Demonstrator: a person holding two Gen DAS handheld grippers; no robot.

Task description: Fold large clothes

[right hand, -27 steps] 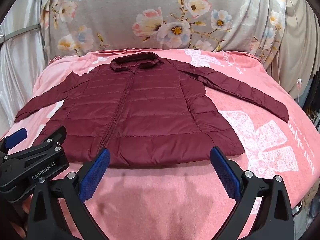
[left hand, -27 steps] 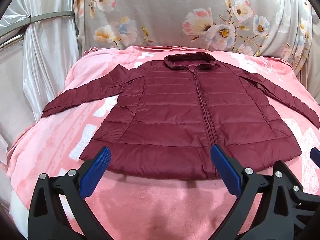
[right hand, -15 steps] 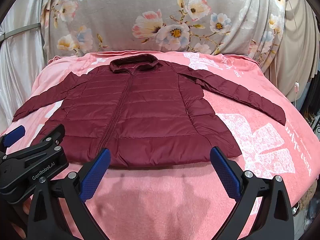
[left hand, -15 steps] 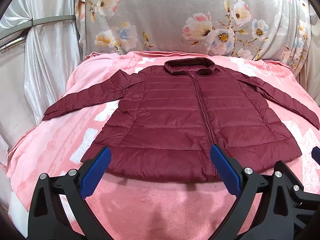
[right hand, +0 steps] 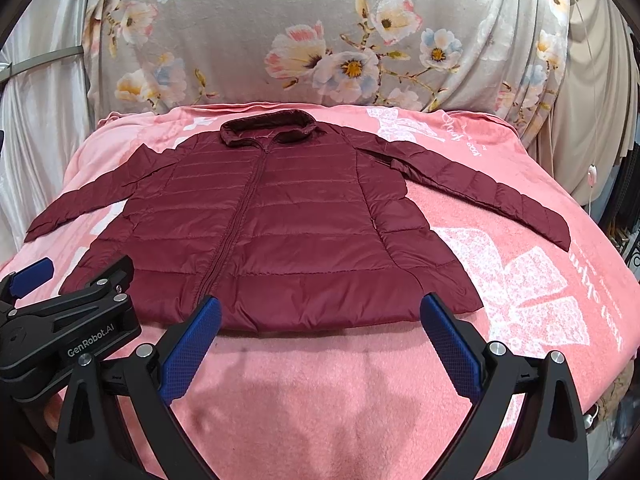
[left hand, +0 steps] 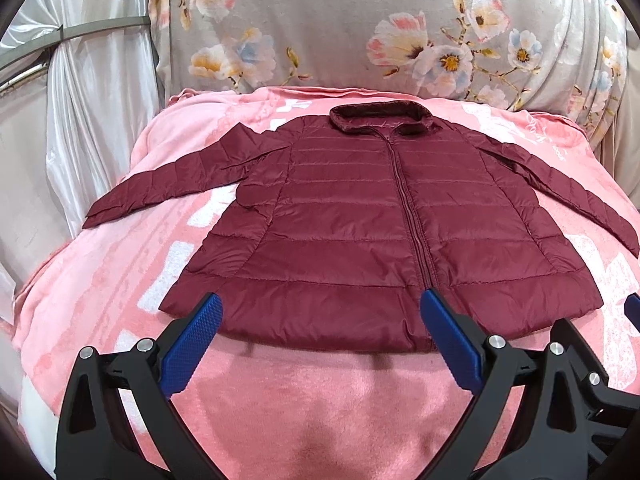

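A dark maroon quilted puffer jacket (left hand: 360,232) is lying zipped and face-up across the frame's centre on a pink fleece blanket (left hand: 312,412), sleeves spread, ready for folding. The left gripper (left hand: 320,344) and right gripper (right hand: 320,344) are hovering wide open, holding nothing. Compared with earlier, the jacket is sitting slightly lower in frame.

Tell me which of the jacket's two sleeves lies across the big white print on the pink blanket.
The sleeve on the right: its cuff ends at the large white print. The other sleeve reaches toward the silver curtain.
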